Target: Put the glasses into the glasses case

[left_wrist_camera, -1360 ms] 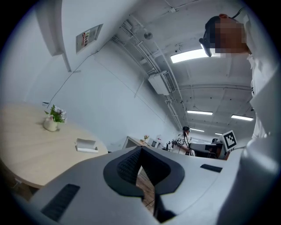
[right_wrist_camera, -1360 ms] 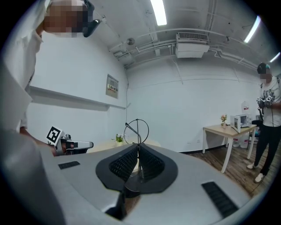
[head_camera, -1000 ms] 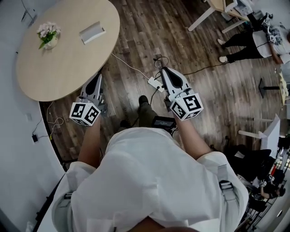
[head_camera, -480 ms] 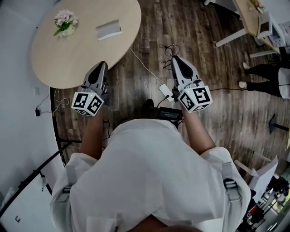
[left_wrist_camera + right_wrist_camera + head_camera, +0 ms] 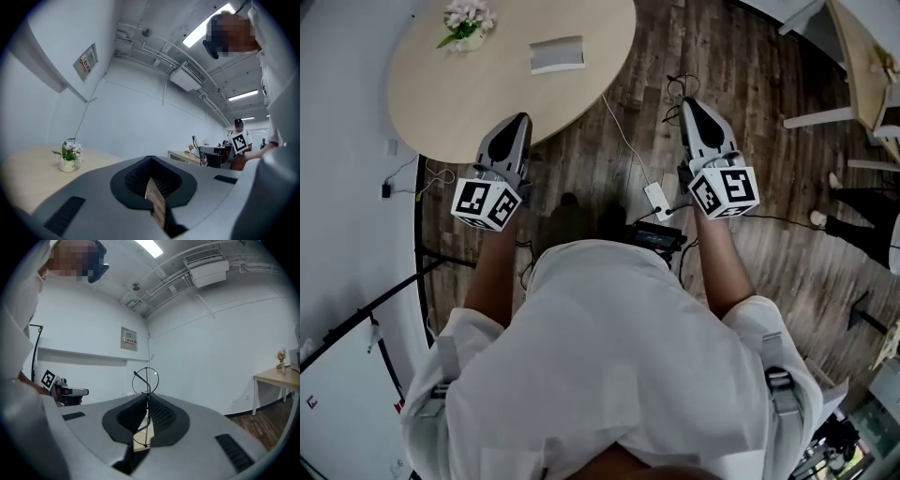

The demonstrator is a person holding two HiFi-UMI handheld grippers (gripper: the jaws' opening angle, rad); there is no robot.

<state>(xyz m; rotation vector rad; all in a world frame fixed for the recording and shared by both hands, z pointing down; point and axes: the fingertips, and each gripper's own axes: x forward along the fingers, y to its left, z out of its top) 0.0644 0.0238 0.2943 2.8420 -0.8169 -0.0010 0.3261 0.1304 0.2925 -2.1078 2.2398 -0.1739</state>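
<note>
Head view, glasses case (image 5: 556, 53) on round table (image 5: 441, 98), plank floor (image 5: 769, 103)

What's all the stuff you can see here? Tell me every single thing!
round table: one, light wood, top left of the head view
flower pot: one, white with pinkish flowers, far side of the round table
glasses case: one, grey, on the round table near its right edge
glasses: one pair, thin dark wire, between the right gripper's fingers
power strip: one, white, on the wood floor between the grippers
second table: one, light wood with white legs, top right
left gripper: one, grey, fingers together and empty, by the round table's edge
right gripper: one, grey, shut on the glasses, over the floor
</note>
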